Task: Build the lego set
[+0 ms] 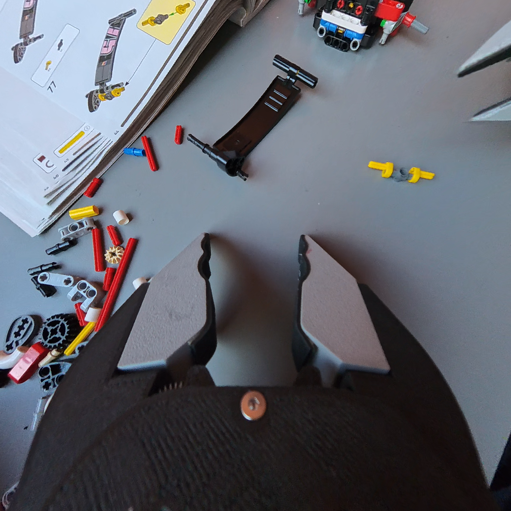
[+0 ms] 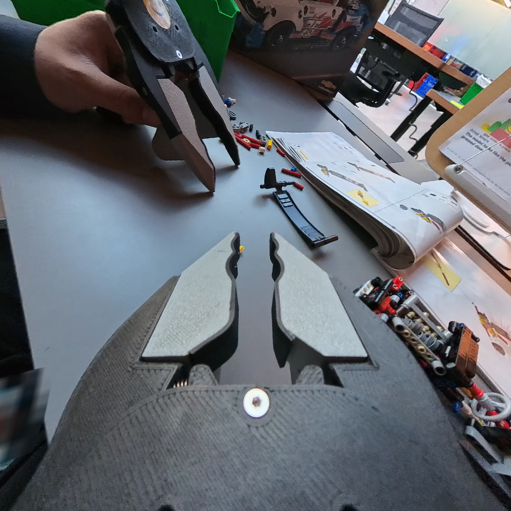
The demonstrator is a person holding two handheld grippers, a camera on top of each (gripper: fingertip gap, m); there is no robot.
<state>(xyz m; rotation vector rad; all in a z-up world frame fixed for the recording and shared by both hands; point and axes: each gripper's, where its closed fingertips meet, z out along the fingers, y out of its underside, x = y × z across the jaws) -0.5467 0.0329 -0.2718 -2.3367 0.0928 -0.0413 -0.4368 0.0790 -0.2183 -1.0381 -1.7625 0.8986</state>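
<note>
Both jaws hover over the table (image 1: 359, 235), nothing gripped.
Booklet (image 1: 83, 91) lies beyond-left of my spread, bare left gripper (image 1: 254, 237); black panel (image 1: 260, 116) straight ahead. My right gripper (image 2: 254, 243) stands narrowly parted, yellow piece (image 2: 241, 249) at its left pad: centre it first.

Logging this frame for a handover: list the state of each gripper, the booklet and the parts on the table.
Left gripper: jaws wide open, empty, over bare table.
Right gripper: jaws narrowly open, nothing gripped.
Instruction booklet: open, lying flat.
Black curved panel: lying loose, untouched.
Yellow-and-grey connector: joined, lying alone.
Small model: partly built, standing.
Loose pieces: scattered beside the booklet.
</note>
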